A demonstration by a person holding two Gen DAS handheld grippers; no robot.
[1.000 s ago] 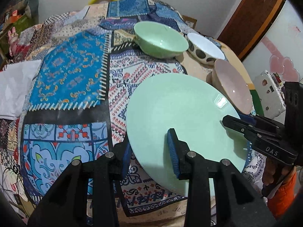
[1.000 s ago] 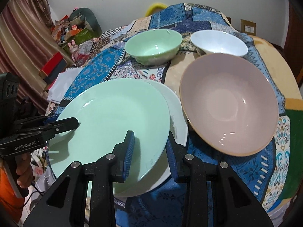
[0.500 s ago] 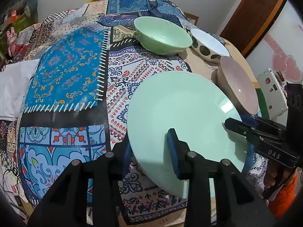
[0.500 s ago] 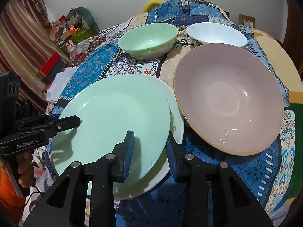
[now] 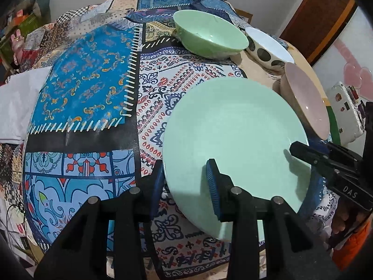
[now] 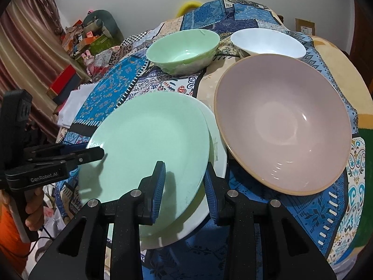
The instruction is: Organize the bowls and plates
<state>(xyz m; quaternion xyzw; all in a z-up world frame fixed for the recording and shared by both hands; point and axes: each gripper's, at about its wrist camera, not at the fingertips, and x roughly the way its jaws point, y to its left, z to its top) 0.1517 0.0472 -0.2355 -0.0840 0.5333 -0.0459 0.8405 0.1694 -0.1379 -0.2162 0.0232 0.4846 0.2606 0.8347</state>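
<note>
A pale green plate (image 5: pixel 235 137) (image 6: pixel 149 144) is held by both grippers above a white plate (image 6: pixel 216 149) on the patchwork tablecloth. My left gripper (image 5: pixel 185 187) straddles the green plate's near-left rim, one finger above and one below. My right gripper (image 6: pixel 184 184) straddles the opposite rim the same way. Each gripper shows in the other's view, the right one (image 5: pixel 303 150) and the left one (image 6: pixel 93 151), at the plate's edge. A large pink bowl (image 6: pixel 282 121) (image 5: pixel 305 98), a green bowl (image 6: pixel 184 51) (image 5: pixel 209 37) and a white spotted bowl (image 6: pixel 268 43) (image 5: pixel 268 46) stand farther back.
The round table (image 5: pixel 88 88) is covered by a patterned cloth. A white folded cloth (image 5: pixel 18 102) lies at the left edge. A white box (image 5: pixel 345 114) stands beyond the table on the right. Clutter and a curtain (image 6: pixel 28 53) fill the left background.
Both grippers with the green plate have shifted slightly toward the table's far side; the bowls appear larger and nearer. The grip on the plate is unchanged.
</note>
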